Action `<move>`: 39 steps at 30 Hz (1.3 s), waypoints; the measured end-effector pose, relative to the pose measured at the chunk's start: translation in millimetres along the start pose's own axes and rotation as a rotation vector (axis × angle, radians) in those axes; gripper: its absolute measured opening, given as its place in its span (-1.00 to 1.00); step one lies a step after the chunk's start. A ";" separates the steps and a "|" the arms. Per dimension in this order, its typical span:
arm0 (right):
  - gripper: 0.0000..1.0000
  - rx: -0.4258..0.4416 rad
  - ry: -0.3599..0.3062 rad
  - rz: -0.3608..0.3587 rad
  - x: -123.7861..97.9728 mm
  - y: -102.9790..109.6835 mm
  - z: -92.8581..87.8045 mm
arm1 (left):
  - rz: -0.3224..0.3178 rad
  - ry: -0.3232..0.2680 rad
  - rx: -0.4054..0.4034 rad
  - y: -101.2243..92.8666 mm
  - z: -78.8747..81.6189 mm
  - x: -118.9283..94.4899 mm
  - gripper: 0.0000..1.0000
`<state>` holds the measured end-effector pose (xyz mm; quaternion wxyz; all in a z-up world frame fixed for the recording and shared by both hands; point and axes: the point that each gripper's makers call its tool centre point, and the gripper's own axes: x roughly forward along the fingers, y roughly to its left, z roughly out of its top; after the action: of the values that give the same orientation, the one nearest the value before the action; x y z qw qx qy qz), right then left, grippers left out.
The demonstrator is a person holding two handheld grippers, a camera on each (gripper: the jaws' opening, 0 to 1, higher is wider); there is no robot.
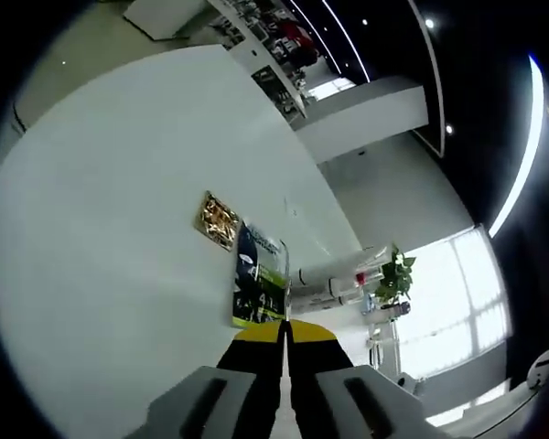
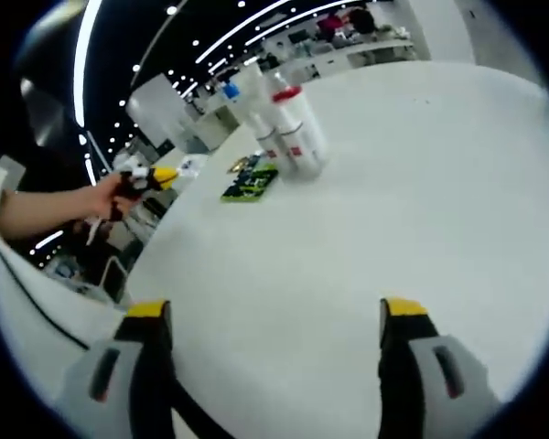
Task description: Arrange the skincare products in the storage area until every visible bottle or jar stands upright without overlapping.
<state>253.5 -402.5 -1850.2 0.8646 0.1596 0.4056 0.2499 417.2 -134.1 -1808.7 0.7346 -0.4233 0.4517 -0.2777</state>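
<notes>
Several white bottles (image 2: 291, 128) with red and blue caps stand close together on the far side of the white table (image 2: 366, 238). In the left gripper view these bottles (image 1: 334, 279) appear sideways because the view is rolled. A flat green and black box (image 2: 249, 183) lies beside them, also seen as the box (image 1: 259, 274) just past my left jaws. A gold packet (image 1: 217, 220) lies next to it. My left gripper (image 1: 285, 335) is shut with nothing held, and it shows as the left gripper (image 2: 156, 177) in a hand. My right gripper (image 2: 274, 315) is open above bare tabletop.
A potted plant (image 1: 395, 274) stands beyond the bottles near a bright window (image 1: 457, 302). Shelves with goods (image 1: 279, 55) run along the far wall. The table edge (image 2: 156, 247) curves off to the left in the right gripper view.
</notes>
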 end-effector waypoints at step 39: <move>0.71 0.025 0.090 -0.023 8.3 -33.0 5.5 | 0.225 0.148 -0.025 69.4 11.1 33.4 -0.98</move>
<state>272.3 -425.4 -1867.7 0.8464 0.1545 0.4488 0.2415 443.6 -122.6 -1881.0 0.7205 -0.3575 0.5527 -0.2181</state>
